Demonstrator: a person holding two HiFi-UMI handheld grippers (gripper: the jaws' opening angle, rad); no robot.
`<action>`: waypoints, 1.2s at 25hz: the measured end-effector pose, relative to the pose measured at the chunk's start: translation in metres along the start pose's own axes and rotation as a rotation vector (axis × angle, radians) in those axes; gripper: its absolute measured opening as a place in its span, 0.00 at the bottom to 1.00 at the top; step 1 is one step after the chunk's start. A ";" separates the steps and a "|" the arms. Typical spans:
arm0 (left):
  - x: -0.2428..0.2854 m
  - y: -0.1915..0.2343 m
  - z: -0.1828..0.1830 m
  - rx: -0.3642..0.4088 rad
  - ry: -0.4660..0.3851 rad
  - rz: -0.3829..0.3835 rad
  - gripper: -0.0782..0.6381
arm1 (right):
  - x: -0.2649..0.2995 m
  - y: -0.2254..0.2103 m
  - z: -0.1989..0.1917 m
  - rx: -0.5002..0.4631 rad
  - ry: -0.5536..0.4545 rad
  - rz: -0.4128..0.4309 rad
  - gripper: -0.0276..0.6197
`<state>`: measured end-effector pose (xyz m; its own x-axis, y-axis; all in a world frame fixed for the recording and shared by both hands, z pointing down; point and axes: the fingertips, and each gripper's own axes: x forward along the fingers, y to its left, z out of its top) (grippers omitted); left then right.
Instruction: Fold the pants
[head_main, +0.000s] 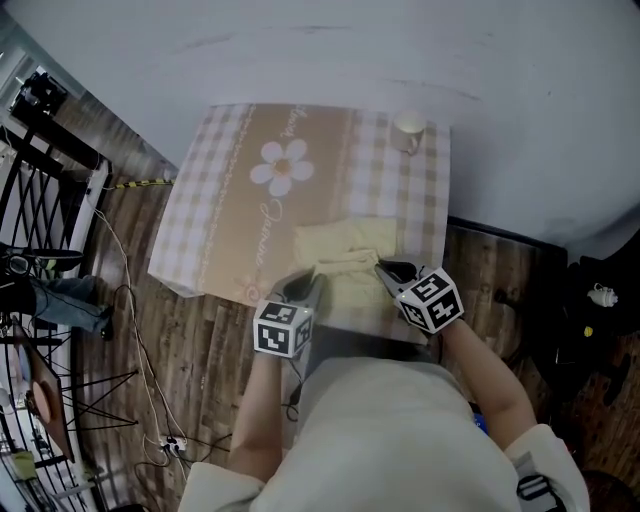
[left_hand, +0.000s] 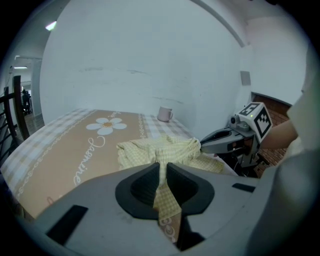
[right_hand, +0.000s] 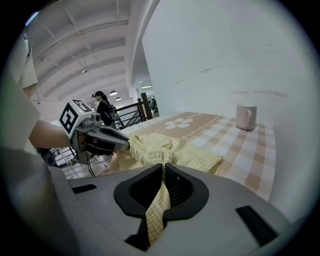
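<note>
Table (head_main: 200, 235), checked cloth with daisy print: whole top visible in head view only.
Bystander (right_hand: 104, 111) by railing: seen in right gripper view only.
Pants (head_main: 352, 250), yellow check: bunched on near right part of table, near edge drawn up into both grippers.
Left gripper (head_main: 318, 278): own view shows jaws pinched on pants fabric.
Right gripper (head_main: 384, 267): own view shows jaws clamped on pants fabric likewise. Neither grip readable from head view.
Mug (head_main: 409, 126): far right corner, well apart from pants.
</note>
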<state>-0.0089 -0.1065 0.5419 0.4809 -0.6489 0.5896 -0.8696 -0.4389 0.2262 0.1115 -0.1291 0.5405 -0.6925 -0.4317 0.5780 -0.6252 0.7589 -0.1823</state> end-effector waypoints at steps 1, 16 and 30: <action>-0.001 -0.001 -0.003 -0.003 0.002 0.003 0.17 | -0.001 0.002 -0.003 -0.001 0.003 0.005 0.07; -0.011 -0.018 -0.036 -0.011 0.052 -0.111 0.28 | -0.007 0.021 -0.034 0.029 0.045 0.036 0.07; -0.028 -0.018 -0.051 0.056 0.045 -0.097 0.28 | -0.020 0.036 -0.056 0.117 0.051 -0.134 0.07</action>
<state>-0.0126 -0.0482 0.5607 0.5562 -0.5736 0.6013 -0.8107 -0.5335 0.2410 0.1233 -0.0657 0.5670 -0.5831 -0.4972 0.6425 -0.7501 0.6333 -0.1906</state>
